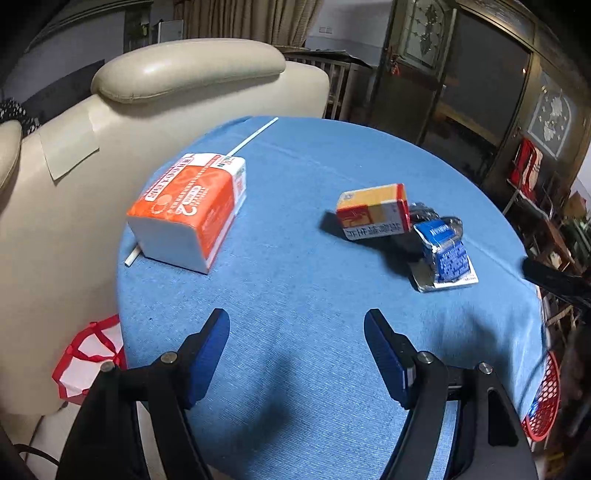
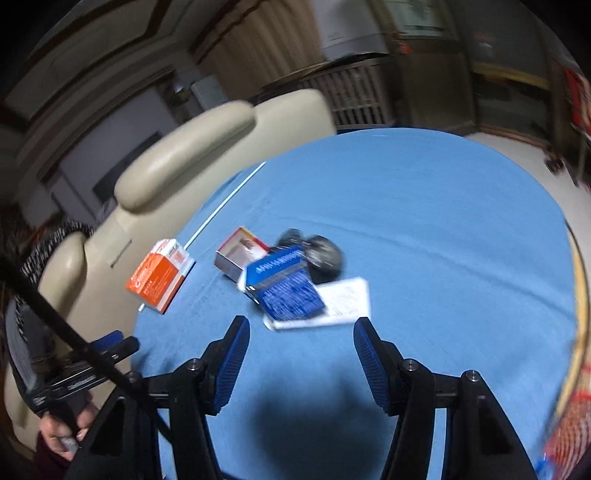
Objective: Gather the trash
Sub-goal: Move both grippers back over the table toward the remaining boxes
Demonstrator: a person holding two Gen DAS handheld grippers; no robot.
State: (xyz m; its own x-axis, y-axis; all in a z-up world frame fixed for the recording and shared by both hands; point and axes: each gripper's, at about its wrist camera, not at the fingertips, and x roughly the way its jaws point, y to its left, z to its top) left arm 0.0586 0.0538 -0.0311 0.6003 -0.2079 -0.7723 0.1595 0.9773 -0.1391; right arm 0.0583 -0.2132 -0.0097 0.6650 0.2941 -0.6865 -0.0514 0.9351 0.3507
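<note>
A lived-in home, probably a sitting or dining room. The landmark is a round table [image 1: 332, 332] under a blue cloth. Just behind it, at its far left edge, stands a cream leather armchair [image 1: 192, 85] with a padded headrest. Beyond the table hang beige curtains [image 1: 258, 18], with a slatted wooden rail [image 1: 343, 85] below them. To the table's far right stands a dark wooden cabinet [image 1: 491, 85] with ornamental glass panes. Household clutter fills shelves at the right edge.
</note>
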